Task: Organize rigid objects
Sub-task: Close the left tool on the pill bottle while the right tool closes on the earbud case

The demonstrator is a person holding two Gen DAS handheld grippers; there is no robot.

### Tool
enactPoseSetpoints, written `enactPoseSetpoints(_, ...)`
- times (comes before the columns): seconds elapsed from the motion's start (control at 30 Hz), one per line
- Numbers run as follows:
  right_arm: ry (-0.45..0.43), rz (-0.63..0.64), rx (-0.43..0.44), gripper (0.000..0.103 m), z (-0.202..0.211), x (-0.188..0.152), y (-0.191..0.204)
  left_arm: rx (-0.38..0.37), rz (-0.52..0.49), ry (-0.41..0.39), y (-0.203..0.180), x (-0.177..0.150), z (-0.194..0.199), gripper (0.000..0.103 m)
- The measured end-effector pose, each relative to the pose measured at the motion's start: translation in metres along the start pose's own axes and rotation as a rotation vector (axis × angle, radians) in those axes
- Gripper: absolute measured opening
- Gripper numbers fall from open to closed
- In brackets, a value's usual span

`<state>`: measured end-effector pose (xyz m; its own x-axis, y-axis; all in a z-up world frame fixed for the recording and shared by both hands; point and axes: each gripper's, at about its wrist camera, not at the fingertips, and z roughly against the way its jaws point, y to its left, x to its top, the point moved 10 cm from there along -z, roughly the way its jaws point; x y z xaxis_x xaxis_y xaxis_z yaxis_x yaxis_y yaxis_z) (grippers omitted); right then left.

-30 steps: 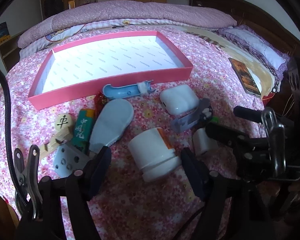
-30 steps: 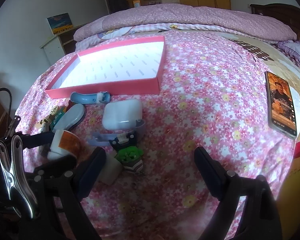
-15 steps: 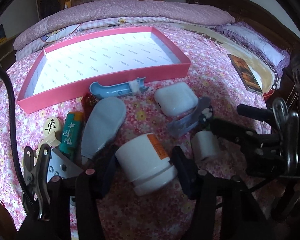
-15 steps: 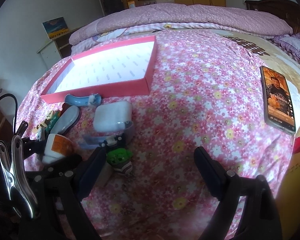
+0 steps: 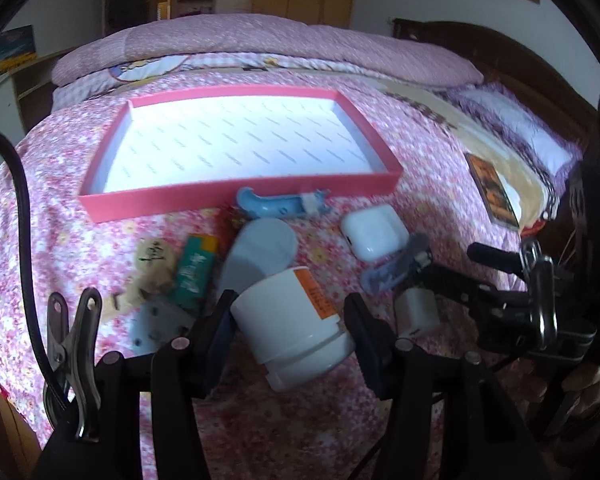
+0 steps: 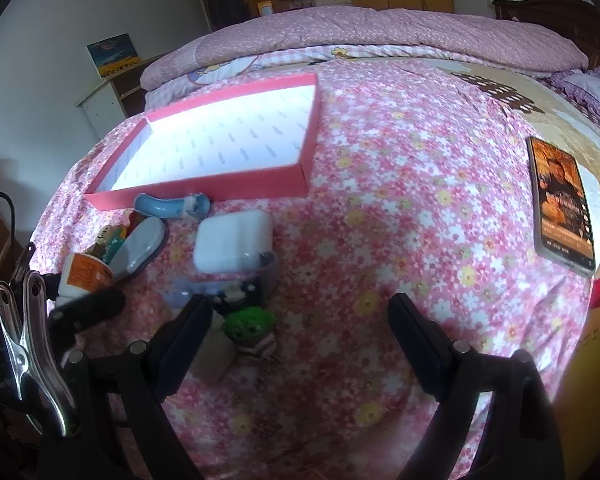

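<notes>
Left wrist view first: the left claw (image 5: pixel 290 328) has just been closing and now sits clamped on the white pill bottle (image 5: pixel 292 322) with the orange label, pads pressed against both sides. The bottle looks tipped and seems just off the flowered bedspread (image 5: pixel 420 184), so the pick-up step looks underway. Straight ahead, toward the far end of the bed, is the pink tray (image 5: pixel 236 196), nothing in it yet. Between tray and claw the rest of the clutter is bunched together: a blue clip-like tool (image 5: pixel 280 204) right against the tray's near wall, a grey oval case (image 5: pixel 260 252), a green lighter (image 5: pixel 196 268), a wooden chess piece (image 5: pixel 154 256), and a white earbud case (image 5: pixel 374 230) off to the right.

Right wrist view: the right claw (image 6: pixel 300 336) hangs with its jaws wide apart and nothing between them, over bare bedspread. A green toy figure (image 6: pixel 250 324) lies by its left finger. A phone (image 6: pixel 560 204) rests near the bed's right edge.

Next up is probably carrying the bottle forward over the tray's near wall, high enough to clear it, then letting go inside.
</notes>
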<state>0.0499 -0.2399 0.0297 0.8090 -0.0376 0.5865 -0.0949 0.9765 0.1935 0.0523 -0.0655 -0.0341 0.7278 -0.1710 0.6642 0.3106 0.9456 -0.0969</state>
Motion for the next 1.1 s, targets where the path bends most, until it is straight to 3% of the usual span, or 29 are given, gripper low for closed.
enactPoseSetpoints(0.27, 0.016, 0.035, 0.056, 0.092, -0.01, 0.014, 0.028, 0.03, 0.043, -0.013, 0.021, 0.004, 0.007, 0.057)
enactPoseSetpoints(0.63, 0.067, 0.096, 0.034, 0.09, -0.038, 0.02, 0.049, 0.036, 0.085, -0.035, 0.039, 0.005, 0.011, 0.057)
enactPoseSetpoints(0.93, 0.058, 0.069, 0.013, 0.079, -0.046, 0.02, 0.046, 0.032, 0.101, -0.032, 0.042, 0.005, 0.008, 0.057)
enactPoseSetpoints(1.1, 0.035, 0.081, -0.034, 0.063, -0.046, 0.022, 0.041, 0.033, 0.107, -0.031, 0.043, 0.005, 0.008, 0.057)
